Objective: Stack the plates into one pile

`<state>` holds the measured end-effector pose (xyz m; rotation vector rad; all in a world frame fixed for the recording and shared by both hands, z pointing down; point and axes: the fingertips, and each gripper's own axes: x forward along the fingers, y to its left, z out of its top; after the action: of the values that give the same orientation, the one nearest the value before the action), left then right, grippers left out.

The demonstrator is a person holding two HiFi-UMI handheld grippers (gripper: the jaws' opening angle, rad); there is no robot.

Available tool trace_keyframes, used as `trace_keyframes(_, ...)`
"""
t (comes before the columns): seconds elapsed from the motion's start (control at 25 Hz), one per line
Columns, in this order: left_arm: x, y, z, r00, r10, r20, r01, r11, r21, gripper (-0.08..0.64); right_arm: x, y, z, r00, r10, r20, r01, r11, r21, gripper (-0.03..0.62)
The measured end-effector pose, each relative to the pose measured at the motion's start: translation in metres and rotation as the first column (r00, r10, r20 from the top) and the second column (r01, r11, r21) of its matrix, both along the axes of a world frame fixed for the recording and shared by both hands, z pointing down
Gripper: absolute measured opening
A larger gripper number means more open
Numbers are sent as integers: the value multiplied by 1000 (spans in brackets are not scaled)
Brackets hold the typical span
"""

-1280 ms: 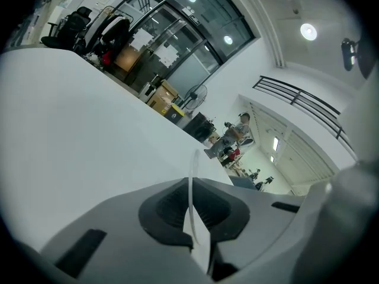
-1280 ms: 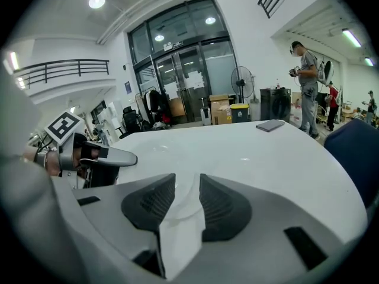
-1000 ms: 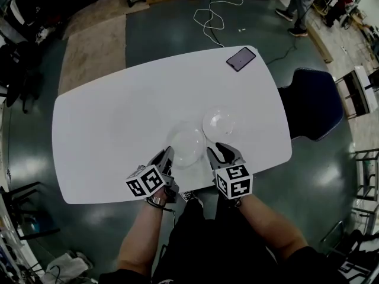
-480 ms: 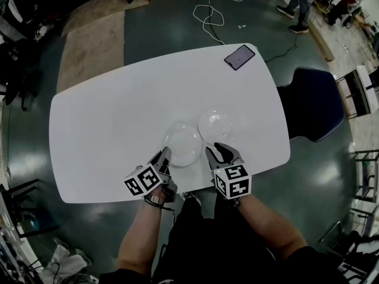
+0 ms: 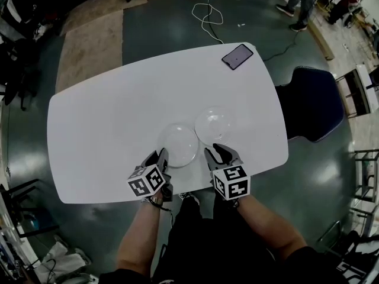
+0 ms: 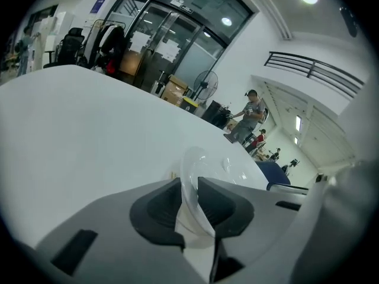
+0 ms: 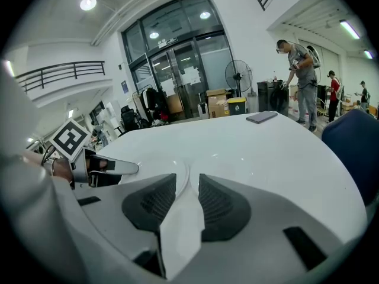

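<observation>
We are in a large, high-ceilinged work hall, more a lab or workshop floor than a home. We see a dark polished floor (image 5: 172,34) with a loose cable (image 5: 208,13) lying on it and a tan mat (image 5: 92,49) at one side. Cardboard boxes (image 7: 217,102) sit by tall glass doors (image 7: 177,64), near a pedestal fan (image 7: 238,76). A railed upper gallery (image 7: 59,73) and round ceiling lights (image 7: 88,3) are overhead. A white surface (image 5: 100,135) stands in the open with a blue chair (image 5: 308,102) beside it, and a person (image 7: 299,81) stands beyond.
</observation>
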<state>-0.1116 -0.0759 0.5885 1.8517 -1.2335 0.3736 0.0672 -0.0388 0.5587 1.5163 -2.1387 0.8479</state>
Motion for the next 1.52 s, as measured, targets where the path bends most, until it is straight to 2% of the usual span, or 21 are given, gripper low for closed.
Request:
trace_keyframes(0.28,-1,2,11,992,33,122,-33,999,-4,111,8,3,3,1000,5,2,-5,1000,-6,133)
trace_keyframes(0.44,1,3,14,990,34,139,-36,999,7,116,13,5,5,1000,7,2,-7,1000,-7,133)
trace_keyframes(0.64,5,-2,11,980,56,193,-63,997,34,180,20,-1,5,1000,12,0,-12,1000,-7,133)
trace_keyframes(0.96,9,-8,-11,966,77,247,-105,989,101,184,24,-9,-4,1000,11,-2,-11,1000,0,133)
trace_keyframes(1.24,47,-8,-49,948,155,277,-219,952,215,184,42,-14,-11,1000,19,-16,-19,1000,17,133)
trace_keyframes(1.52,99,-1,-77,943,230,239,-292,918,267,184,67,-27,-23,999,42,-24,-41,998,39,133)
